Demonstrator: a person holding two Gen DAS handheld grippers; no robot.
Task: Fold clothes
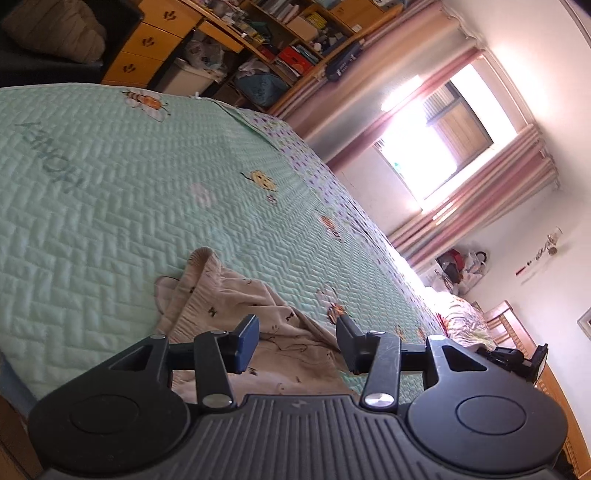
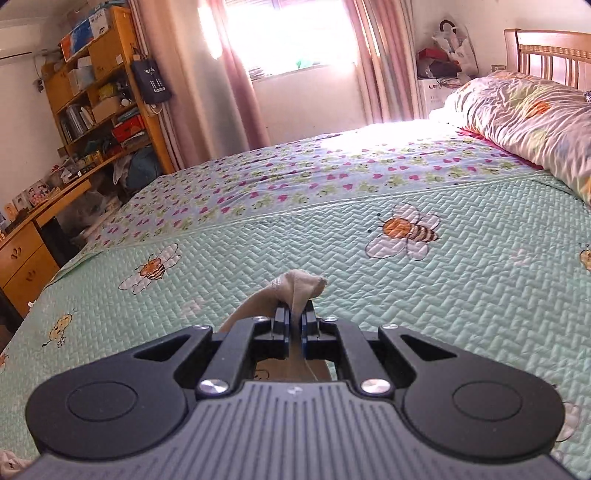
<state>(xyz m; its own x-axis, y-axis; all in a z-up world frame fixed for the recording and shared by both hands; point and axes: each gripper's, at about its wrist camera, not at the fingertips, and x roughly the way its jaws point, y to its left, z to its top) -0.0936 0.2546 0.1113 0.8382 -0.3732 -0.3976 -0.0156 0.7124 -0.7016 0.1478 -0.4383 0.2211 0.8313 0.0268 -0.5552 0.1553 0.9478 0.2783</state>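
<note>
Black plastic up close: the left gripper (image 1: 297, 338) is hanging over the near edge of the bed, jaws standing partly open, nothing between the blue pads. Beige garment (image 1: 236, 314) with small dark prints is lying crumpled right under and ahead of it, on the mint quilt (image 1: 110, 192); pads are not touching cloth as far as the view shows. A rounded fold of the garment is sticking up at its far end.

The right gripper (image 2: 294, 321) is pinching tight on a bunch of the same beige garment (image 2: 301, 286). Jaws are nearly together with only the thin cloth between the pads. A wad of fabric is poking out above the fingertips, and more cloth is hanging down below between the arms of the gripper. In the left wrist view, a bit of the right gripper is showing at the right edge, too small to read.

Farther out, the quilt is spreading wide, stitched in herringbone, bee pictures scattered on it. Beyond the quilt a sheet (image 2: 295, 170) with hearts and frogs is covering the far strip of the bed. A crumpled duvet (image 2: 535, 122) is lying at the head end, against a wooden headboard (image 2: 550, 51). At the far wall, pink curtains (image 2: 236, 74) are framing a bright window (image 2: 288, 33). Cluttered wooden shelves (image 2: 99, 92) are standing off to the left.
</note>
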